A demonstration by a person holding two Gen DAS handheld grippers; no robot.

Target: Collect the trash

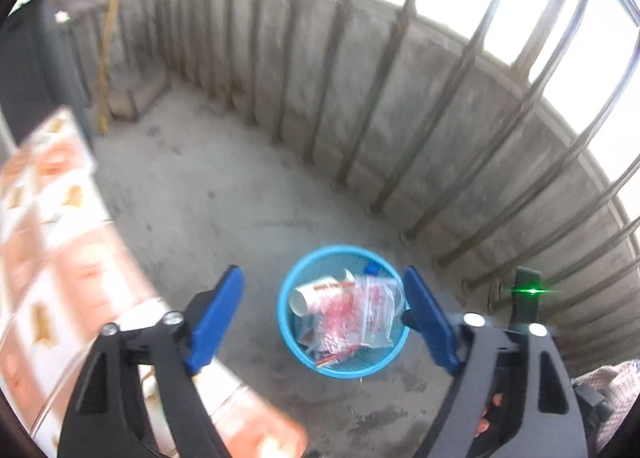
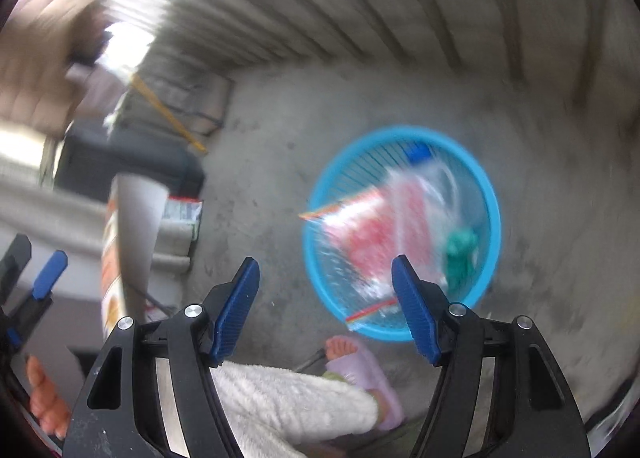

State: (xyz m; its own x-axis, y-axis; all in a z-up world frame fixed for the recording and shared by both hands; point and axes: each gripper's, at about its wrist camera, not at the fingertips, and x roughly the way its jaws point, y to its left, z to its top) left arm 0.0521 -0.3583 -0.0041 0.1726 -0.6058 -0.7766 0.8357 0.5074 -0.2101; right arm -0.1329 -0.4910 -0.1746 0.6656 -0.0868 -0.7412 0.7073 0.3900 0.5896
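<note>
**Both grippers empty above the blue basket of trash**

Left wrist view: left gripper (image 1: 324, 310) has its jaws wide, nothing between the blue pads. Below it sits a blue basket (image 1: 288, 332) on a bare concrete floor (image 1: 208, 194). In the basket: a white paper cup (image 1: 310, 294) lying on its side with an orange band of print too blurred to read, a clear zip bag (image 1: 360, 312) with red print, also unreadable, and a blue cap (image 1: 371, 269) at the far rim. A grey concrete wall (image 1: 360, 70) curves behind, with metal bars (image 1: 472, 58) leaning up into bright light. Left edge: an orange-and-white patterned cloth (image 1: 48, 242), blurred. A yellow pole (image 1: 105, 70) stands at the far corner. Green light glows on a black part (image 1: 532, 291) at right.

Right wrist view: heavy motion blur. Right gripper (image 2: 325, 310) has its jaws apart, empty. The basket (image 2: 490, 194) lies ahead and to the right on the same floor (image 2: 260, 178), holding the zip bag (image 2: 376, 234), something green (image 2: 460, 254) and the blue cap (image 2: 418, 154). A foot in a lilac sandal (image 2: 360, 362) and a white fleecy trouser leg (image 2: 288, 402) are just below the basket. The other gripper's blue pad (image 2: 50, 274) shows at far left. A labelled box (image 2: 184, 212) sits at left; text unreadable.
</note>
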